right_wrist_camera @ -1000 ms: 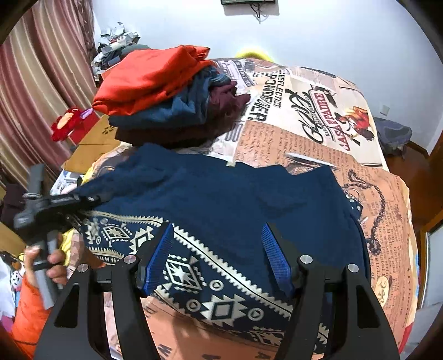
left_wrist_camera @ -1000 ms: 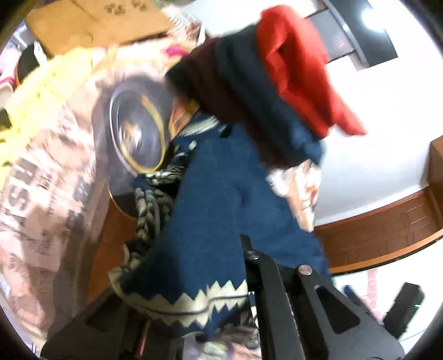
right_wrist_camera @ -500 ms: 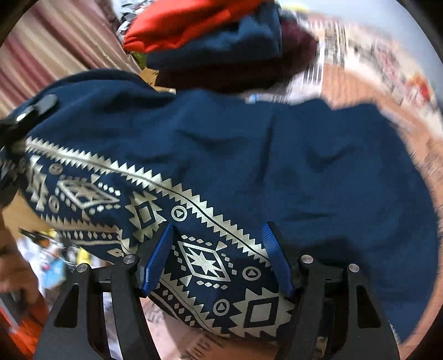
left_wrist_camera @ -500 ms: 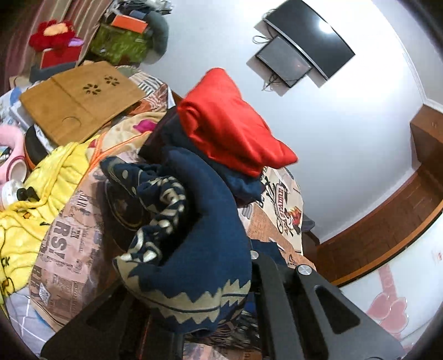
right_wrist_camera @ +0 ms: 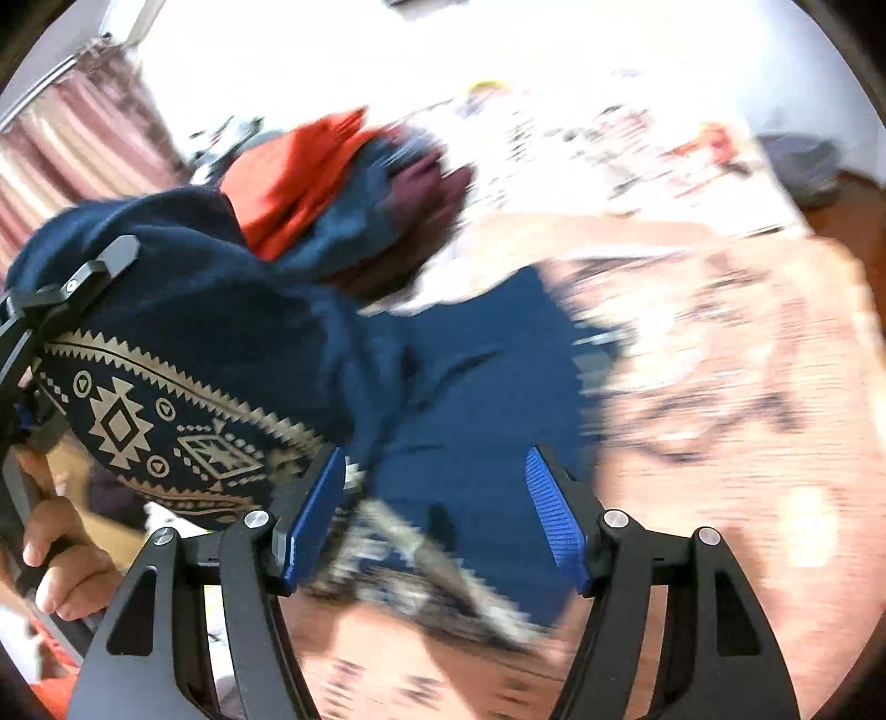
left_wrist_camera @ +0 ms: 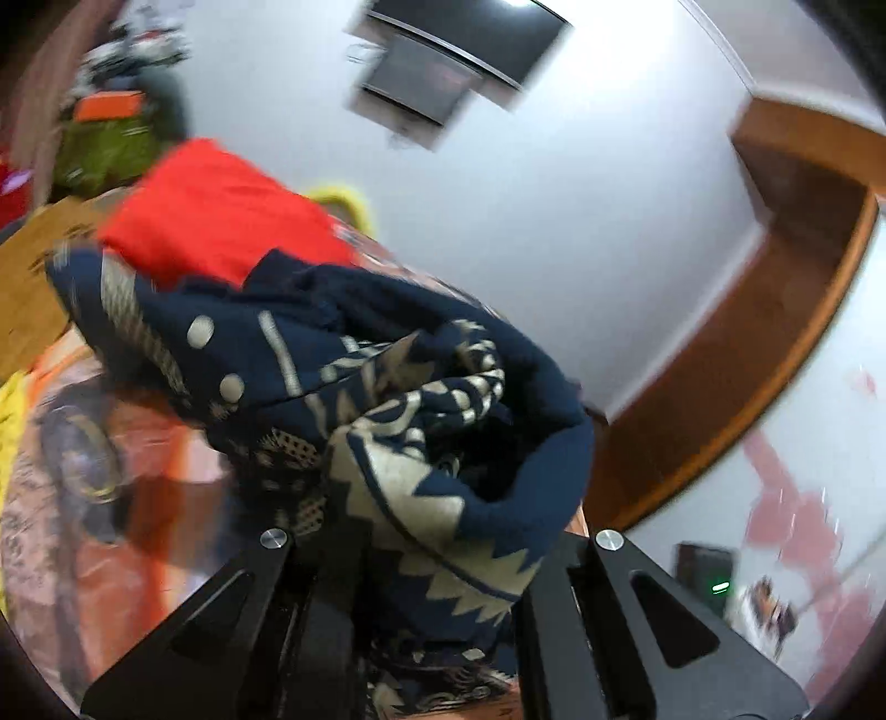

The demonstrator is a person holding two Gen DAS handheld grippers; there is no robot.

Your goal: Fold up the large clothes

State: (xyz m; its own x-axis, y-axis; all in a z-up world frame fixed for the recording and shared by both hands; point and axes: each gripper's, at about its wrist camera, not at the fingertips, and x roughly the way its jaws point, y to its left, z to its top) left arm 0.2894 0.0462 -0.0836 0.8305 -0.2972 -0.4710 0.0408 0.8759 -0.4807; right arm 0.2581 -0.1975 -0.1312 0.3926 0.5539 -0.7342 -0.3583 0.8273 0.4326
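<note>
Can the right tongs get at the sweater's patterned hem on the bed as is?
Probably yes: right tongs stand open just over the sweater, its hem between the pads, nothing in between.

I'm in a home bedroom: printed bedspread (right_wrist_camera: 720,387), striped curtains (right_wrist_camera: 72,149) far left, wall-mounted television (left_wrist_camera: 459,33).

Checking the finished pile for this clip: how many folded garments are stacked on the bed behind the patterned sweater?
3 visible: a red one on top, a blue one under it, and a dark maroon one at the bottom. Blur and the lifted navy sweater may hide others.
</note>
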